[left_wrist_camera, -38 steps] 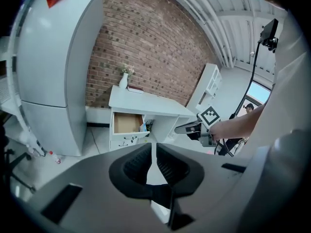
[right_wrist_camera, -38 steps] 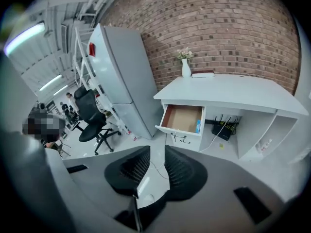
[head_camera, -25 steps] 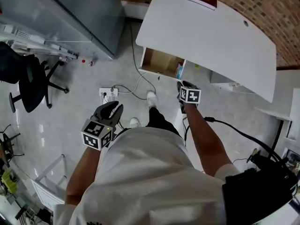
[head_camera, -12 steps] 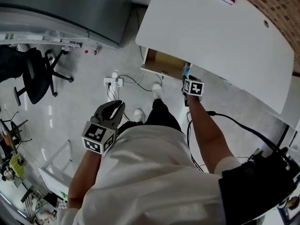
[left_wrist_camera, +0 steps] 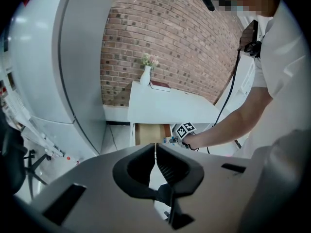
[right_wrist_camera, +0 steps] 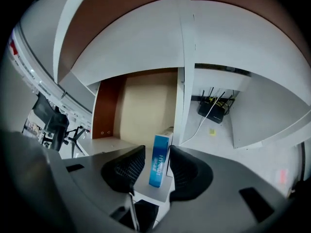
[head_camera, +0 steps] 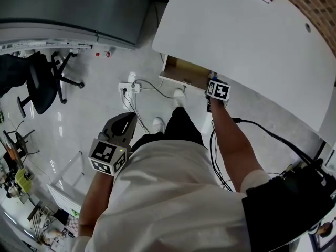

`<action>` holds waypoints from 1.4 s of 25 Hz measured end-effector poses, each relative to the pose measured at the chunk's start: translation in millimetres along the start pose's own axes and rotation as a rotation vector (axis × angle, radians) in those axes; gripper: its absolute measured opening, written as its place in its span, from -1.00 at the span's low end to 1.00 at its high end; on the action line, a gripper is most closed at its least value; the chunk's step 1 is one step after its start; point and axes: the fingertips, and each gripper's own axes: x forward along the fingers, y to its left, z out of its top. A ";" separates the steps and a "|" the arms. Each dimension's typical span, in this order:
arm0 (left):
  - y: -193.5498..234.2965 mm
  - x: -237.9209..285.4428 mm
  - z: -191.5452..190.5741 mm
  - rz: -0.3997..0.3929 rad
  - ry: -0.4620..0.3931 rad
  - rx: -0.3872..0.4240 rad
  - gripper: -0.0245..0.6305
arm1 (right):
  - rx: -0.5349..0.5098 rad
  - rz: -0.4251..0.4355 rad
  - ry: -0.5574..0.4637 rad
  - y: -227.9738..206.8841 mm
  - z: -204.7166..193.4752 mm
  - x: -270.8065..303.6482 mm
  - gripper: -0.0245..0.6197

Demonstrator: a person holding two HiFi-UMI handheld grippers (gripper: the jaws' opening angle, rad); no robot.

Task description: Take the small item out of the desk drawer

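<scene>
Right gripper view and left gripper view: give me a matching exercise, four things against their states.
Things:
1. small blue and white cardboard box
2. left gripper
3. wooden desk drawer
4. dark red book

States:
A. fingers together, nothing held
B. lying on the white desk top
C. pulled open
D. standing between the fingers of the right gripper

Pairs: 1-D, 2-A, 3-C, 4-B.
The right gripper's fingers have just been opening; they do not press the box.

Right gripper [head_camera: 213, 86] sits at the open drawer's [head_camera: 185, 72] edge.
</scene>
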 end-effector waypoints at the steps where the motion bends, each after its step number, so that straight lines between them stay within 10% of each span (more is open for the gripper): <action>1: 2.4 0.5 0.2 0.002 0.000 -0.004 -0.84 | 0.003 -0.006 0.005 0.1 0.3 2.6 -0.36; 35: -13.0 -63.8 -49.0 -0.065 -0.104 0.002 -0.84 | -0.046 -0.001 -0.091 36.2 -15.9 -79.9 -0.57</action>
